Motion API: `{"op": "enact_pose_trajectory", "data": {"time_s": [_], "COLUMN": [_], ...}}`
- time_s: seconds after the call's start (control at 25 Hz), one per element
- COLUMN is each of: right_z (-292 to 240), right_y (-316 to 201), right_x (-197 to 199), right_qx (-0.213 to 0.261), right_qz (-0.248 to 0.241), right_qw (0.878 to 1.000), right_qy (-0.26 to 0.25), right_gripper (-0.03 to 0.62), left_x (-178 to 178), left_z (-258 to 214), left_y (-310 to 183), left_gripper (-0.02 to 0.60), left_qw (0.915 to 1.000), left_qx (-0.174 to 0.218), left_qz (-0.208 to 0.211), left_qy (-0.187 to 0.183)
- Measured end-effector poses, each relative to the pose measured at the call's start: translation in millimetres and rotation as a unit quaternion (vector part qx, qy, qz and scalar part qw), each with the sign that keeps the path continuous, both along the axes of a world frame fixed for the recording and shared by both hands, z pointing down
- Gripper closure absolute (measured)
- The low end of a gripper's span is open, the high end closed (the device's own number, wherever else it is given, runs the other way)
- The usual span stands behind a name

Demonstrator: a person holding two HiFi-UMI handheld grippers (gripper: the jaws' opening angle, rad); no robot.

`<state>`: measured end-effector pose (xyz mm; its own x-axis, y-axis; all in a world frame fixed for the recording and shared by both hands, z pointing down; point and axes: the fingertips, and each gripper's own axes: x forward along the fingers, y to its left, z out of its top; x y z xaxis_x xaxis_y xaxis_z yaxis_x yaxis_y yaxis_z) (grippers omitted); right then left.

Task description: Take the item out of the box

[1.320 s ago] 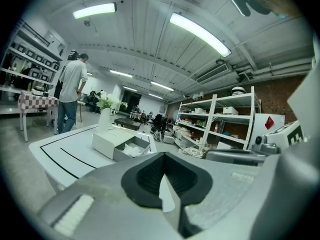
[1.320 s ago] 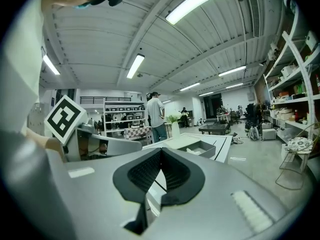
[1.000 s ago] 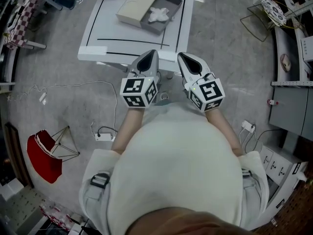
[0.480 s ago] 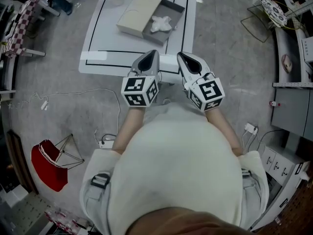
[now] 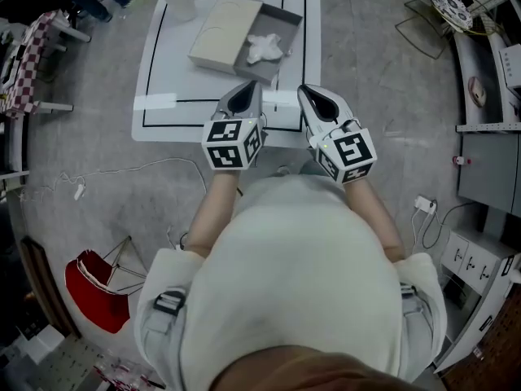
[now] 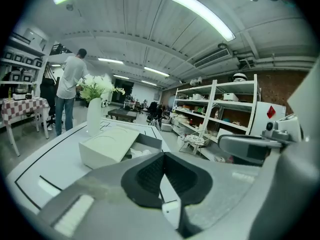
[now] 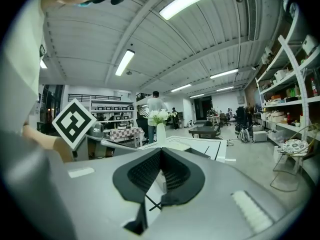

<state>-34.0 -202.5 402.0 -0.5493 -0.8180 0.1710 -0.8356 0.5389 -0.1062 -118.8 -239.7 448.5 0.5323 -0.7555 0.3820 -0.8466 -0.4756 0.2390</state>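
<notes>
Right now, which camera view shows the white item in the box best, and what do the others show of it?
The head view: looking down into the open box, it shows the whole white item. The left gripper view catches only a sliver; the right gripper view shows none of it.

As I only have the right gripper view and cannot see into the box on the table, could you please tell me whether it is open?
Observer: Yes. In the head view the grey cardboard tray lies open beside its beige cover.
Operator: Is anything in it?
Observer: A crumpled white item lies inside the tray.
Operator: And the left gripper?
Observer: The left gripper has its fingers together on nothing, with the tray ahead of it, untouched.
</notes>
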Motion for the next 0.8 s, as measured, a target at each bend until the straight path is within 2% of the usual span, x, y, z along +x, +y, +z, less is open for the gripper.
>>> {"op": "enact_pose_trajectory", "data": {"time_s": [0.36, 0.8], "right_z": [5.2, 7.4], "right_y": [-5.6, -47.4], "right_x": [25.7, 36.0], "right_qx": [-0.011, -0.019], "right_qz": [0.025, -0.004], "right_qw": [1.000, 1.000], "right_qy": [-0.001, -0.010], "right_gripper": [0.603, 0.602], "left_x": [16.3, 27.8], "left_z": [9.9, 26.1], "left_y": [-26.7, -68.5], "left_gripper": [0.581, 0.581], "left_qw": [0.9998, 0.9984], "left_qx": [-0.014, -0.045], "left_qz": [0.007, -0.010], "left_qy": [-0.012, -0.032]}}
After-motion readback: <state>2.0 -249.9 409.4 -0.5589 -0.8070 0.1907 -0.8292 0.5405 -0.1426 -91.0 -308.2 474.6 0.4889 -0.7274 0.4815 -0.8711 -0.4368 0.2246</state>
